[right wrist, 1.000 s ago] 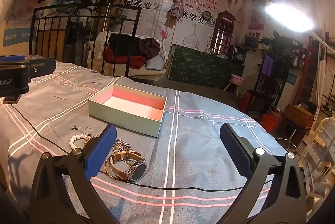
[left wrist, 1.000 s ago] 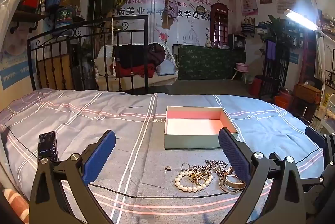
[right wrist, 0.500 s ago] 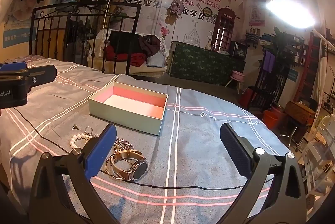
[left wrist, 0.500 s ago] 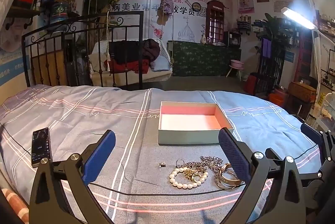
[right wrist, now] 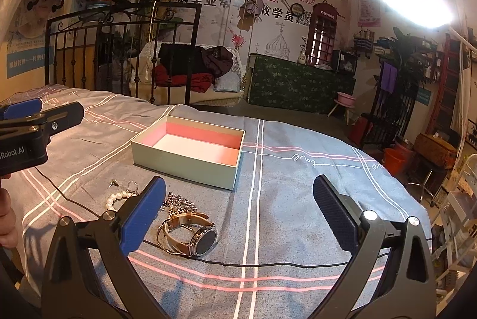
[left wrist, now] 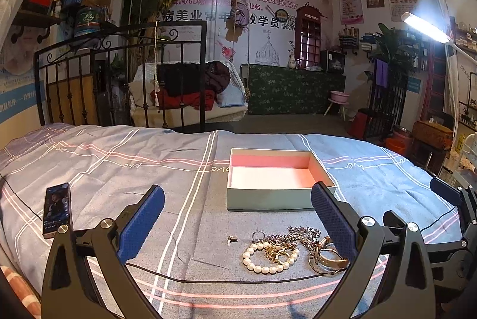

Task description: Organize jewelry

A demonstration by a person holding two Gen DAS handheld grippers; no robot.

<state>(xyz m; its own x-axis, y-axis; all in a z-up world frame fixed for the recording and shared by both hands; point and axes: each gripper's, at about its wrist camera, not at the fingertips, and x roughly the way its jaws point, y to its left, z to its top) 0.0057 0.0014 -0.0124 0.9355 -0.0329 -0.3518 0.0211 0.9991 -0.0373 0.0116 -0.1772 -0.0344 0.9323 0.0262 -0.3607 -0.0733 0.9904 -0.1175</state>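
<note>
A pale green box (left wrist: pixel 274 182) with a pink inside lies open and empty on the bed; it also shows in the right wrist view (right wrist: pixel 190 150). In front of it lies a jewelry heap: a pearl bracelet (left wrist: pixel 265 261), a silver chain (left wrist: pixel 298 234), a ring (left wrist: pixel 258 235), a small earring (left wrist: pixel 232 239) and a watch (right wrist: pixel 196 235) with a tan strap. My left gripper (left wrist: pixel 237 217) is open above the heap, holding nothing. My right gripper (right wrist: pixel 238 208) is open just right of the watch, also holding nothing.
A phone (left wrist: pixel 57 208) lies on the striped bedsheet (left wrist: pixel 119 164) at the left. A thin black cable (left wrist: pixel 208 278) runs across the sheet in front of the jewelry. A black metal bed frame (left wrist: pixel 119 80) stands behind. The other gripper (right wrist: pixel 32 134) and a hand show at the right view's left edge.
Both views have shifted slightly; the box and jewelry sit a little nearer and more central in the left view. Both grippers stay open and the jewelry has not moved.
</note>
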